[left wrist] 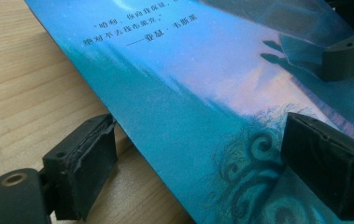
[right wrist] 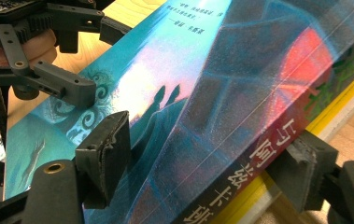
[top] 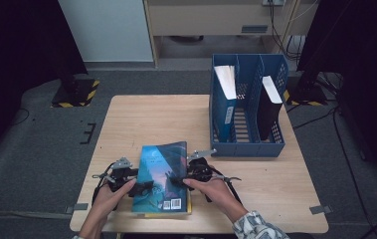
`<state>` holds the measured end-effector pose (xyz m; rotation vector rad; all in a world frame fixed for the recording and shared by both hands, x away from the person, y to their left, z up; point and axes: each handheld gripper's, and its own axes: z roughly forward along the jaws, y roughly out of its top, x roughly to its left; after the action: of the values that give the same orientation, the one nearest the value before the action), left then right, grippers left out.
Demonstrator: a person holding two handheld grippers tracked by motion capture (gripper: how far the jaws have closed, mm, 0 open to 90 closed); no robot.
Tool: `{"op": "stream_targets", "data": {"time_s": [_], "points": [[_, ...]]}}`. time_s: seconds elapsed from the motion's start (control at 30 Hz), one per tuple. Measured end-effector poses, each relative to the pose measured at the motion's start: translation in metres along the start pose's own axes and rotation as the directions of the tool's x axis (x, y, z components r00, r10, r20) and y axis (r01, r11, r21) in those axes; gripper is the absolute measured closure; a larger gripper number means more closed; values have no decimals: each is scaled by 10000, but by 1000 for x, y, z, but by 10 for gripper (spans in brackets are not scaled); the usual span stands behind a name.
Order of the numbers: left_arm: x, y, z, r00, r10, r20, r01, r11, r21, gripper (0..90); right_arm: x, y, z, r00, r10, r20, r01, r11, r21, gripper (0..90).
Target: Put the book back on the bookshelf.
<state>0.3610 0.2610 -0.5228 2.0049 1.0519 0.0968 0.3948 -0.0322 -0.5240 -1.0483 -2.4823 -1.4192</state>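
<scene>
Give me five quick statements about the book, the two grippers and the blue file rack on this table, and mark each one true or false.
1. The blue book lies flat on the wooden table. True.
2. The left gripper is clamped shut on the book. False: the book's edge sits between its jaws, but the pads stand off it.
3. The right gripper has one jaw above the cover and one at the spine side. True.
4. The blue file rack holds no books. False: one book leans in its left slot and a dark one in its right slot.
5. The rack sits near the person, at the table's front edge. False: it stands at the far right corner.
</scene>
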Motion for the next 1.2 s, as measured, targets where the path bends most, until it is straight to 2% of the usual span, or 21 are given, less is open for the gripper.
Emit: {"op": "stream_targets", "data": {"time_s": [0.4,0.63,0.77,0.93,1.1,1.2], "points": [[4,-1,8,9978,-421,505,409,9989,228,29,0,0,0,10000,42,16,-42,10000,14,277],[4,-1,9,9976,-391,572,378,9990,236,9,0,0,0,9999,112,74,-112,9999,-8,284],[2,3,8,9987,-327,378,312,9987,407,15,0,0,0,9999,135,89,-135,9999,0,292],[1,5,3,9992,-401,69,399,9987,312,91,-2,2,-1,9998,210,73,-211,9998,67,315],[1,7,-3,9967,-796,-183,797,9968,81,234,-3,2,-1,9996,257,83,-258,9996,88,339],[-1,9,-6,9960,-822,-346,821,9966,-44,313,-4,3,-2,9992,380,119,-381,9992,110,367]]}}
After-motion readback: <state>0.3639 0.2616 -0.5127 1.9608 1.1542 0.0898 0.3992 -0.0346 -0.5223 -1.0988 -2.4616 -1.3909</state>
